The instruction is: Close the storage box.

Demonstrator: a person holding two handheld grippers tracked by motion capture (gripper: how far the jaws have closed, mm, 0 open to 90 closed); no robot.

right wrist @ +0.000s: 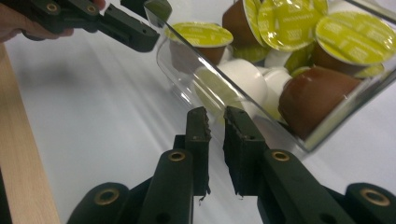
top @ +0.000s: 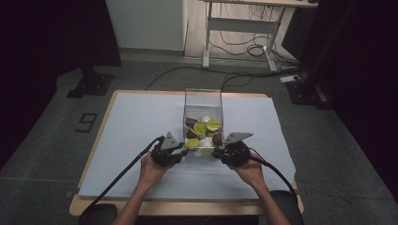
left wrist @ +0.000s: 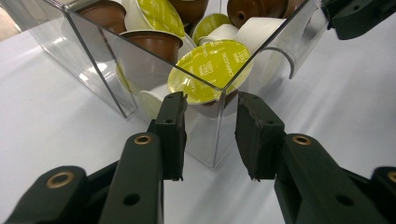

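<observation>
Left claw (left wrist: pixel 210 135) straddling clear box (left wrist: pixel 212 140) corner, capsules (left wrist: pixel 210 70) partly hidden

A dim room surrounds a wooden table (top: pixel 94 154) covered by a pale sheet (top: pixel 141 122). The floor (top: pixel 42 154) is grey carpet, crossed by black cables (top: pixel 234 49). Beyond stand a white-framed desk (top: pixel 244 23), a pale wall (top: pixel 145 23) and dark curtains (top: pixel 51 33).

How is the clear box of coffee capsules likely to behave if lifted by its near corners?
The clear box looks rigid, with smooth walls, so probably slippery. Tall and narrow, it might tip. The loose capsules would likely shift.
</observation>
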